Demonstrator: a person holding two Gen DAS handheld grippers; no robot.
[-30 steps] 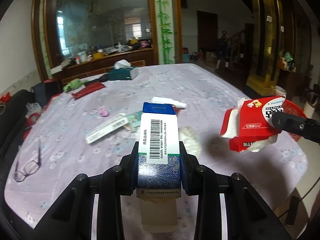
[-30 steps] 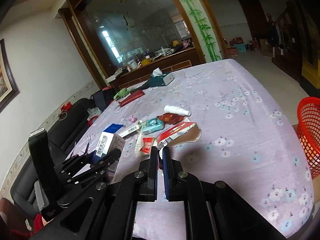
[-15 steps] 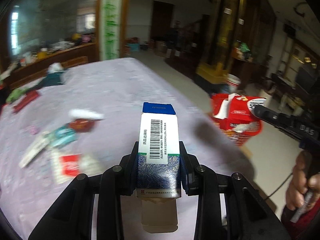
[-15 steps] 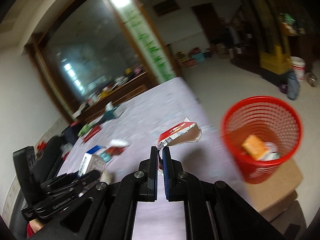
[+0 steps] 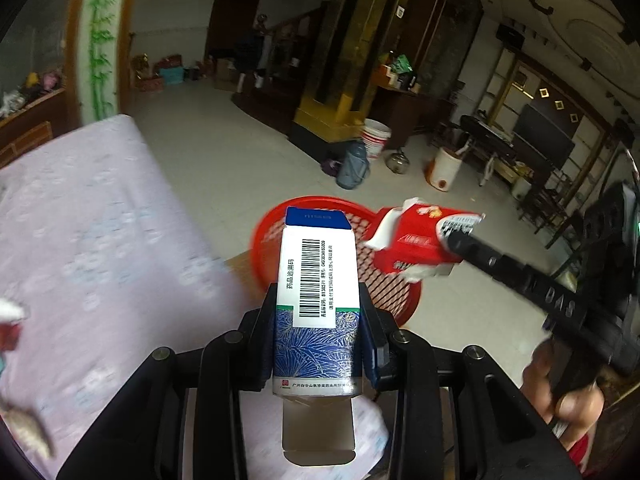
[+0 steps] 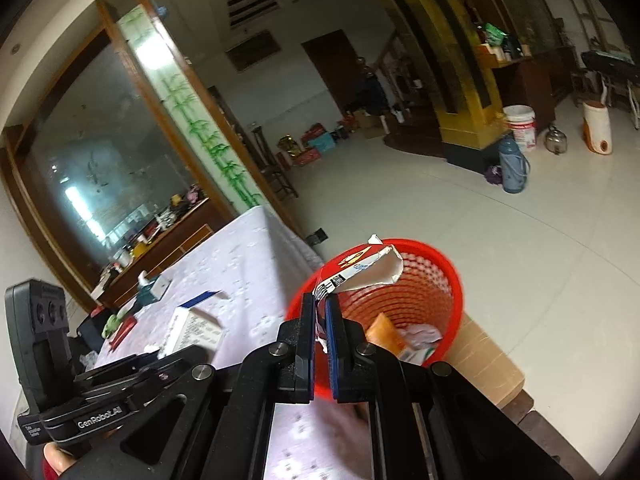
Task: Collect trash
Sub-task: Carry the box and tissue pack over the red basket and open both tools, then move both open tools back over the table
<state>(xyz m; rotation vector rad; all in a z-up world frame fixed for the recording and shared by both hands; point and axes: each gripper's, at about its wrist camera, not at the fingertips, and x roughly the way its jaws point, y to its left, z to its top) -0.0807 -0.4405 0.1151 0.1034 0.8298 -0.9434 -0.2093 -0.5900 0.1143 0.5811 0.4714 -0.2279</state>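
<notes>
The left gripper (image 5: 318, 312) clamps the blue medicine box (image 5: 316, 300) near the red basket (image 6: 424, 280); the right gripper (image 6: 319, 312) pinches the torn red packet (image 6: 356, 270) above its rim. Each load is best brought fully over the basket's opening before the jaws part, so nothing drops outside.

Floral-clothed table (image 6: 256, 264), tissue box (image 6: 150, 290), basket (image 6: 436, 280) on floor (image 6: 500, 232)

Left wrist view: looks forward and down along the left hand-held gripper (image 5: 318, 344), close over the tabletop (image 5: 100, 240) corner, toward the red basket (image 5: 264, 236) on the floor. Right wrist view: looks along the right hand-held gripper (image 6: 320, 344), steeply down into the same red basket (image 6: 452, 280). Shared: basket, tabletop (image 6: 256, 248) edge, tiled floor (image 5: 248, 168), and each view shows the other hand-held gripper.
</notes>
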